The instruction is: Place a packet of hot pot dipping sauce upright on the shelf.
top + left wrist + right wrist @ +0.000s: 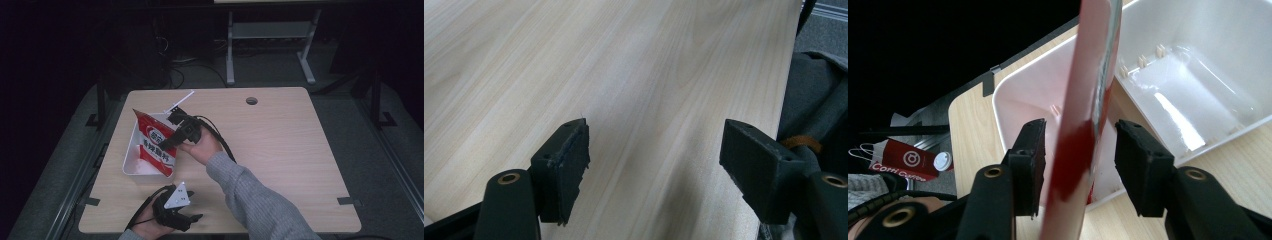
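Nearest the person, the left gripper is held low at the near edge of the pale wooden table, well apart from the white plastic bin. Its jaws are seen wide open in the left gripper view, with nothing but bare table between them.

Farther in, the right gripper is held at the near right side of the white plastic bin. The flat red snack bag with white writing is stood up inside that bin. Its long axis is tipped: the bottom end is down at the near corner of the bin, and the top end points up and away to the far left. In the right gripper view, the thin edge of the bag is seen between the jaws. The jaws are parted, and the pads are not pressed on the bag.
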